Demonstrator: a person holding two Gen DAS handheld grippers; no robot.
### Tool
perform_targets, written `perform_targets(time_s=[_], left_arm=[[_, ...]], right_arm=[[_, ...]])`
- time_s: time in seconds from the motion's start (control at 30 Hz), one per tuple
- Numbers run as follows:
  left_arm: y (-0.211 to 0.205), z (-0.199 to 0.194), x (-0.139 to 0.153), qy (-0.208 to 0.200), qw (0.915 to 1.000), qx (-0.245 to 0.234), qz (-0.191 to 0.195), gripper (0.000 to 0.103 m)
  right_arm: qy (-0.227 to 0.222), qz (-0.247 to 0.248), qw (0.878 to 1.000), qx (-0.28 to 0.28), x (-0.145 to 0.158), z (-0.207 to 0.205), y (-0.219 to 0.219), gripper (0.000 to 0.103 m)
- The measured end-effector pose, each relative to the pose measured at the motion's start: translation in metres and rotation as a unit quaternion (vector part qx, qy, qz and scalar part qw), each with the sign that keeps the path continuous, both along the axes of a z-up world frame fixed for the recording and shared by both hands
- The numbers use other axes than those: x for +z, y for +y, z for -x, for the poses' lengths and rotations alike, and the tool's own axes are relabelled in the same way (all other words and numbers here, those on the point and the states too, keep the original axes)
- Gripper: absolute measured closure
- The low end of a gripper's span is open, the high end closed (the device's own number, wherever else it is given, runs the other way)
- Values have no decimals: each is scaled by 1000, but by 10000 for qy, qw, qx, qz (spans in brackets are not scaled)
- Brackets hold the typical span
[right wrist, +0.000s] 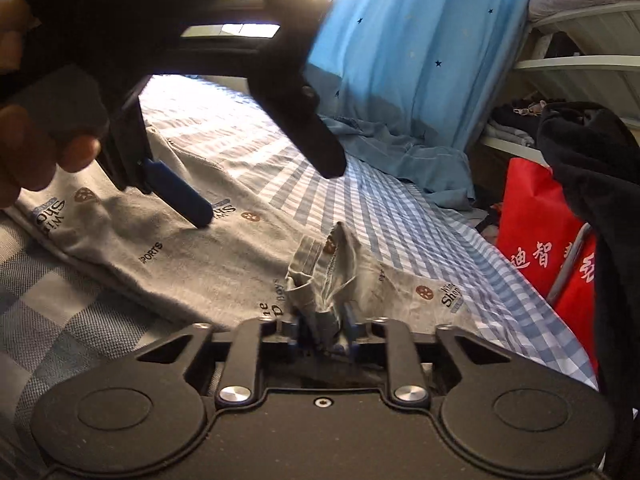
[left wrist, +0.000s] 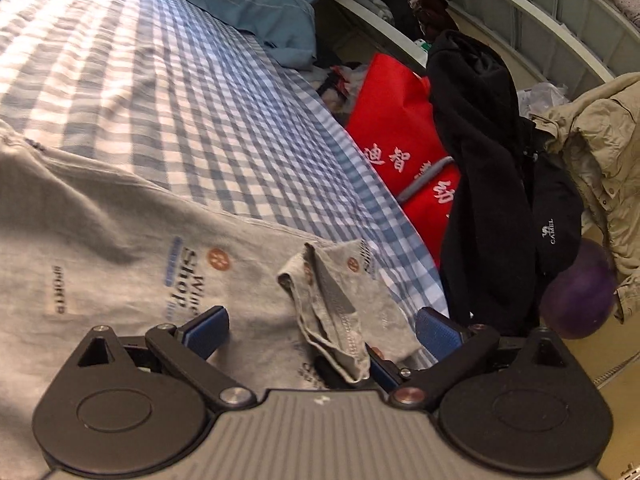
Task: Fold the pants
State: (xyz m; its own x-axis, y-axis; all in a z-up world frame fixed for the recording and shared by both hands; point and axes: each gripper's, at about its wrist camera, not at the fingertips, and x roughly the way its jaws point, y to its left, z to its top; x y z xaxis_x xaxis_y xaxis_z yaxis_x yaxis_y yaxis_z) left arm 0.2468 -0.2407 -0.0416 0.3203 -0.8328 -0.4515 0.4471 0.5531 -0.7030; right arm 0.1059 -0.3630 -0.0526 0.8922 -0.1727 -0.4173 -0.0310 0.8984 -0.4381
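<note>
Your grey printed pants (right wrist: 168,248) lie flat; the right gripper (right wrist: 325,322) pinches their bunched hem (right wrist: 320,276). Your left gripper (left wrist: 320,332) gapes empty. Bed edge (right wrist: 520,280) lower right.

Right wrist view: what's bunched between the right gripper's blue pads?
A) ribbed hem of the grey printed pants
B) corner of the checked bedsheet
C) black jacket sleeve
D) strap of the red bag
A. The right gripper has a bunched fold of the grey printed pants standing up between its pads, ribbed edge and stitching showing; the checked sheet lies flat beyond it, and the red bag sits off the bed.
</note>
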Motion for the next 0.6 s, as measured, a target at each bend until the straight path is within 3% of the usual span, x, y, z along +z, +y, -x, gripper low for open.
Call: perform_targets(time_s=[0.13, 0.2, 0.23, 0.27, 0.3, 0.43, 0.6], left_arm=[[-10, -2, -1, 248, 9994, -178, 165, 2], [-17, -6, -5, 492, 9983, -211, 221, 2], [-19, -7, -7, 572, 9979, -213, 222, 2], [-22, -8, -8, 608, 9977, -204, 196, 3], [-25, -10, -9, 626, 9978, -178, 129, 3], [-36, -15, -10, 721, 9974, -19, 33, 10], [-42, -19, -15, 871, 9951, 460, 79, 33]], right_arm=[[-87, -124, 9999, -33, -2, -1, -5, 62], [-141, -245, 9996, -64, -1, 0, -9, 60], [-151, -324, 9993, -57, 0, 1, -10, 67], [-142, -406, 9991, -20, 0, 2, -11, 89], [-152, -439, 9989, 7, 1, 3, -10, 99], [-325, -178, 9993, 74, 0, 10, -1, 98], [-391, -114, 9991, 117, 1, 18, 2, 98]])
